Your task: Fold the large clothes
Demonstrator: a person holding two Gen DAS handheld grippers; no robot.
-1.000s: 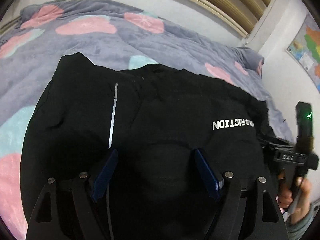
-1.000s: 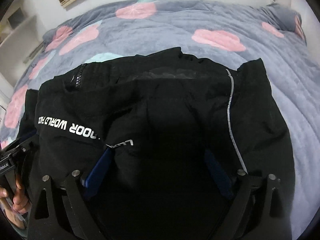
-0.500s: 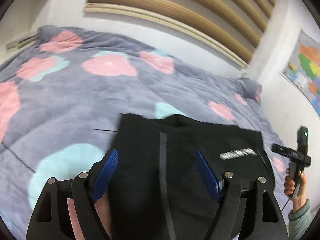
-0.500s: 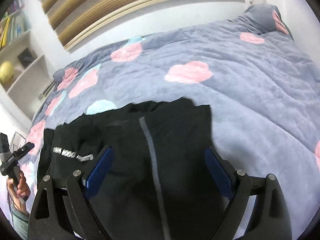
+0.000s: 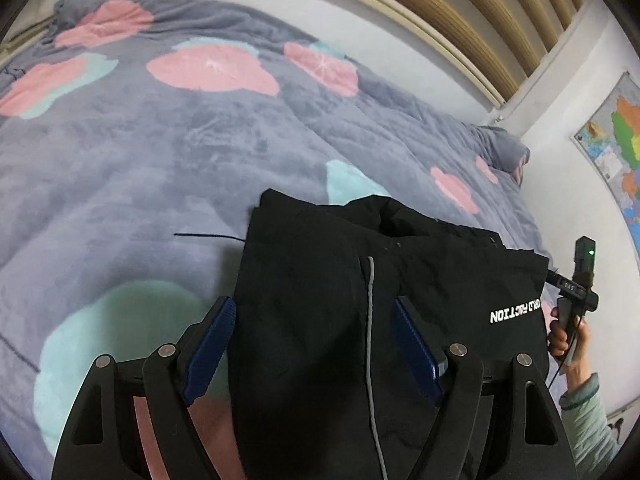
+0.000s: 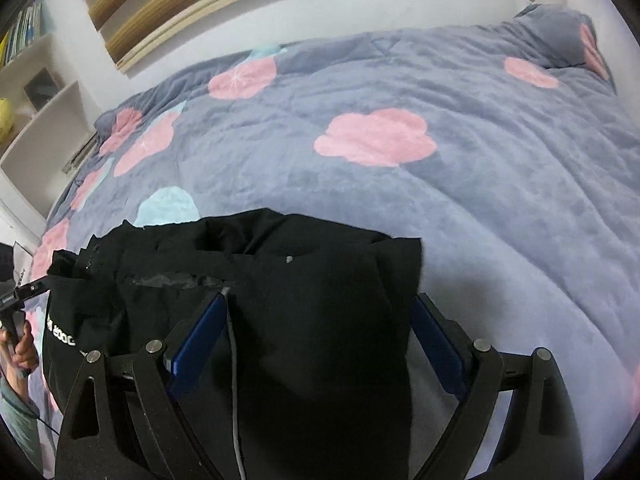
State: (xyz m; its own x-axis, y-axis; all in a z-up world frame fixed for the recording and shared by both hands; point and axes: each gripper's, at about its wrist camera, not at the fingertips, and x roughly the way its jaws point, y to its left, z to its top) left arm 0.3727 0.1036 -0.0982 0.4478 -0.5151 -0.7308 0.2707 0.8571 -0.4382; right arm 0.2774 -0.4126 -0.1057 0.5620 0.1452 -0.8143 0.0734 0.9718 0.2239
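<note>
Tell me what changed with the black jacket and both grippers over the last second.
The black jacket filled both views a second ago; now far more of the blanket shows beyond it, so both grippers have tilted up or pulled back. The left gripper and right gripper keep their jaws spread wide, with jacket cloth draped between them. The blanket is unchanged.

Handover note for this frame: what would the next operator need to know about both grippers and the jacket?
Left gripper: open, blue pads either side of the black jacket, not clamped on it.
Right gripper: open too, straddling the jacket's other end.
Jacket: lies on the grey flowered blanket, already doubled into a compact bundle, lettering facing up on the side nearer the left gripper's partner.
Done: main folds appear made.
Left: probably a final fold or smoothing; the top edge looks rumpled.
</note>
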